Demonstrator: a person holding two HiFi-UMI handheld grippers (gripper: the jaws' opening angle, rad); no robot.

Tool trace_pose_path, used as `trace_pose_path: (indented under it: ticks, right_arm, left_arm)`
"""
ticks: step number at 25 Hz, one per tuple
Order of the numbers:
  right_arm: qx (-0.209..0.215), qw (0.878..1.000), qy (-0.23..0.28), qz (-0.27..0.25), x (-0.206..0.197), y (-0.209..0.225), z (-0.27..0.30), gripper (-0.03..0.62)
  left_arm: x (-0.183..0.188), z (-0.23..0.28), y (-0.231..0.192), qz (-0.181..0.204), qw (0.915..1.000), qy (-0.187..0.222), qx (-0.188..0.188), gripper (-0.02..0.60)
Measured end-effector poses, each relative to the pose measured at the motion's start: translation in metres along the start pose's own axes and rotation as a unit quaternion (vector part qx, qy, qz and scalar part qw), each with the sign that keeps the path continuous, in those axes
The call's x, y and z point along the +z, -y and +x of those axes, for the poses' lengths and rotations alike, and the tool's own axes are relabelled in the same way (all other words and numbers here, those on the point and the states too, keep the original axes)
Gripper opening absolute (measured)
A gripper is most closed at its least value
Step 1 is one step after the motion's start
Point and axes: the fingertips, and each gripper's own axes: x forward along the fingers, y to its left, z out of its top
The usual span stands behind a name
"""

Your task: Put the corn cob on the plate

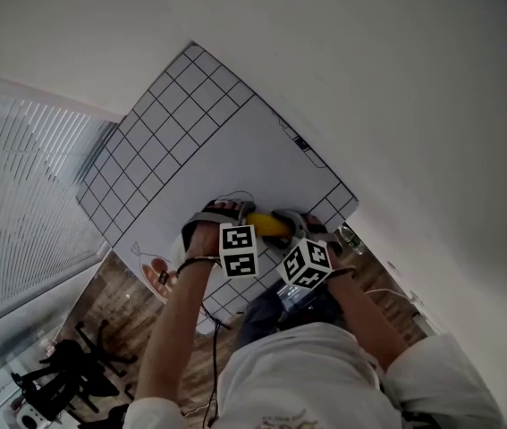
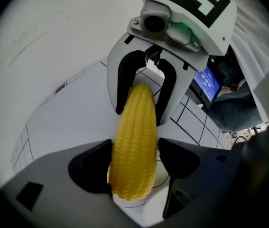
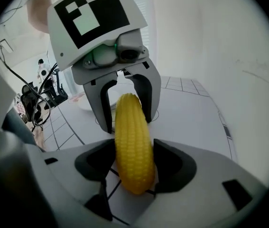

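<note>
A yellow corn cob hangs level above the near corner of the white gridded table mat, held at both ends. My left gripper is shut on one end of the cob. My right gripper is shut on the other end of the cob. The two grippers face each other, the left gripper and the right gripper almost touching. A white plate lies at the table's near left edge, left of and below both grippers; the plate also shows behind the left gripper.
A device with a lit blue screen sits beyond the right gripper at the table's edge. Cables hang off the near edge. Wooden floor with dark chairs lies below left. White walls border the table's far sides.
</note>
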Motion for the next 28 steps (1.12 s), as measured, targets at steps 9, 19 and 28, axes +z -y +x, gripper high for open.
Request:
trace_pose_path:
  ticks: [9, 19, 28]
  right_arm:
    - [0.007, 0.998, -0.017, -0.052, 0.003, -0.007, 0.001, 0.245]
    - [0.003, 0.998, -0.011, -0.057, 0.010, 0.000, -0.006, 0.245]
    - [-0.012, 0.996, 0.005, -0.085, 0.036, 0.004, -0.033, 0.245]
  left_arm:
    - [-0.003, -0.004, 0.003, -0.001, 0.9999, 0.000, 0.012, 0.259]
    - [0.000, -0.014, -0.003, 0.000, 0.9997, -0.006, 0.023, 0.258]
    - [0.009, -0.052, -0.008, 0.000, 0.9981, 0.006, 0.060, 0.258]
